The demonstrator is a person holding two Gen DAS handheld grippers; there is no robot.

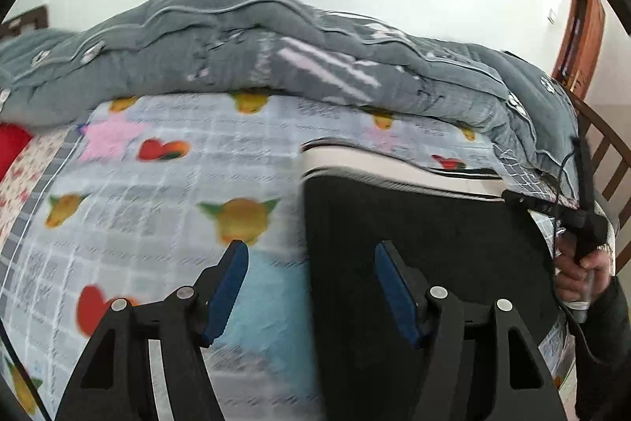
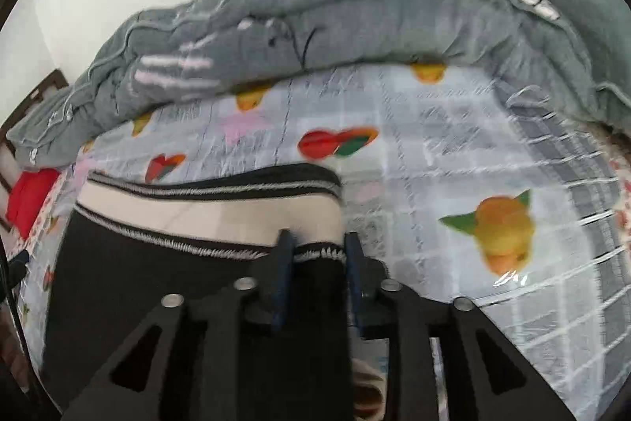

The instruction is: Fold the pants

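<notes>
The black pants [image 1: 414, 224] with a cream and striped waistband [image 1: 394, 168] lie on the printed bed sheet. My left gripper [image 1: 311, 255] is open above the pants' left edge, holding nothing. In the right wrist view the pants [image 2: 157, 283] fill the lower left, with the waistband [image 2: 205, 208] across the top. My right gripper [image 2: 319, 243] is shut on the pants' right edge just below the waistband. The right gripper and the hand holding it also show in the left wrist view [image 1: 583, 231] at the pants' far right side.
A grey quilt [image 1: 276, 46] is heaped along the back of the bed and also shows in the right wrist view [image 2: 355, 19]. A red item [image 2: 31, 200] lies at the far left. A wooden bed rail [image 1: 607, 161] stands at the right.
</notes>
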